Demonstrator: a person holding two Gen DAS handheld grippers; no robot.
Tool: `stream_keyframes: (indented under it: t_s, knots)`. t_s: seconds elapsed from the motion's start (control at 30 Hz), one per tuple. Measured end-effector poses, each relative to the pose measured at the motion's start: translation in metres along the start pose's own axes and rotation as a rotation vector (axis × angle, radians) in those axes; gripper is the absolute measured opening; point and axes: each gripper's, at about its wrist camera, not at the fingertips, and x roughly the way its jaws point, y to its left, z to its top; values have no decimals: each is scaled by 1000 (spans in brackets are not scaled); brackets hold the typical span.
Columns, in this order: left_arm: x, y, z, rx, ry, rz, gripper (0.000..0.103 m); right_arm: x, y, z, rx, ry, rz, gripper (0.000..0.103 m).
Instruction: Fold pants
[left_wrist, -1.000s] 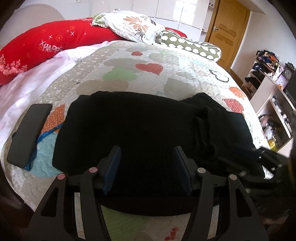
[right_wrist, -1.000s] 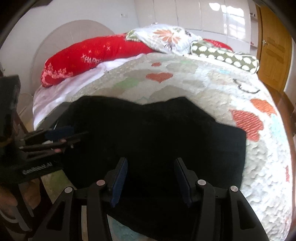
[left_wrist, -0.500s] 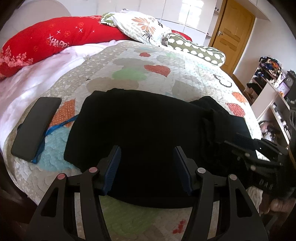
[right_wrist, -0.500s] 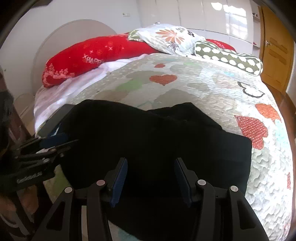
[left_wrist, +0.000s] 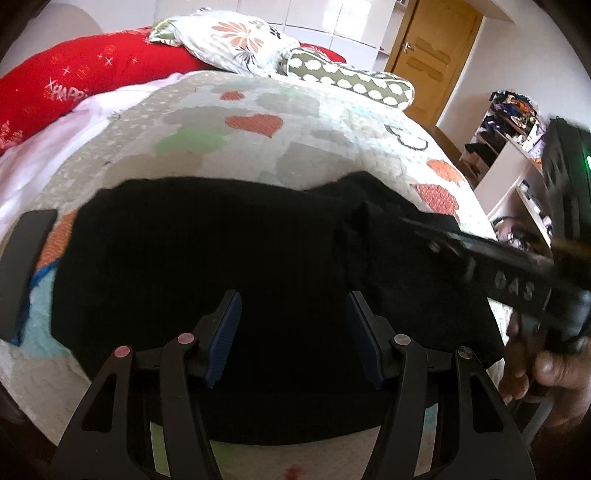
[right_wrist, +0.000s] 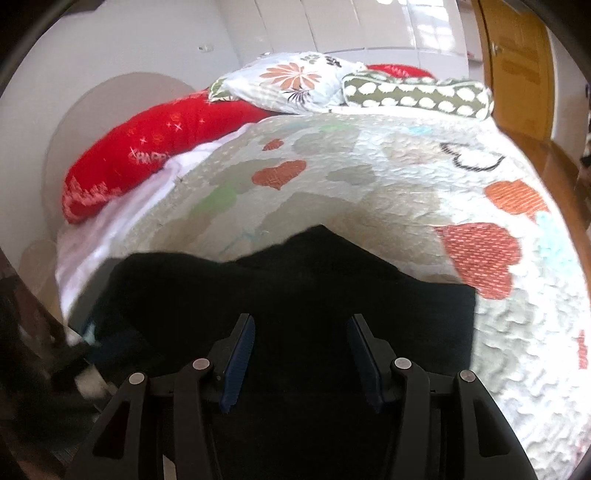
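The black pants (left_wrist: 221, 258) lie folded in a wide block on the quilted bed, with a bunched part at their right end (left_wrist: 376, 229). They also fill the lower part of the right wrist view (right_wrist: 295, 288). My left gripper (left_wrist: 293, 325) is open and empty just above the near edge of the pants. My right gripper (right_wrist: 301, 350) is open and empty over the pants' right part. It shows blurred in the left wrist view (left_wrist: 480, 258), held by a hand at the right.
A black phone (left_wrist: 22, 266) lies on the quilt (left_wrist: 295, 122) left of the pants. A red pillow (left_wrist: 74, 81), a floral pillow (left_wrist: 236, 40) and a spotted bolster (left_wrist: 351, 81) lie at the bed's head. A cluttered shelf (left_wrist: 517, 122) and a wooden door (left_wrist: 436, 48) stand at the right.
Both grippers stayed open. The right gripper has swung in higher and closer over the pants' right end. The left wrist view has shifted slightly left and nearer.
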Motion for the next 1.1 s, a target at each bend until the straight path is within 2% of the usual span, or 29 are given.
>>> stream_keyframes:
  t_s: [0.1,0.2,0.3,0.37,0.43,0.6,0.77,0.87,0.93,0.97,1.03,1.1]
  knots:
    - [1,1,-5,0,6,8,59,11,9,8,-16,30,30,51]
    - [-5,8,-8,-11,1,16,59,30,21,9,-54,63,0,51]
    - [-11,18,-8,-28,-11,23,59,41,24,2,-122,51,-53,38]
    - [-14,26,-8,-46,-18,26,59,35,11,-1,-78,33,-12,23]
    - [-16,34,-8,-73,-21,23,59,21,-6,-2,-6,13,66,17]
    - [-22,39,-8,-103,-37,9,59,-12,-7,-1,8,-32,170,8]
    - [-30,37,-8,-100,-50,5,59,-12,25,0,-52,-22,271,7]
    - [-30,33,-9,-89,-40,5,59,16,37,-5,-70,31,237,7]
    - [-33,29,-9,-72,-46,-8,59,22,27,-7,-26,55,178,7]
    - [-34,26,-9,-64,-53,-19,59,19,21,-6,-11,46,182,7]
    - [-35,20,-7,-52,-64,-49,59,-3,5,-5,9,-3,191,15]
    - [-34,12,-4,-33,-76,-82,59,-22,-7,-9,0,-30,139,39]
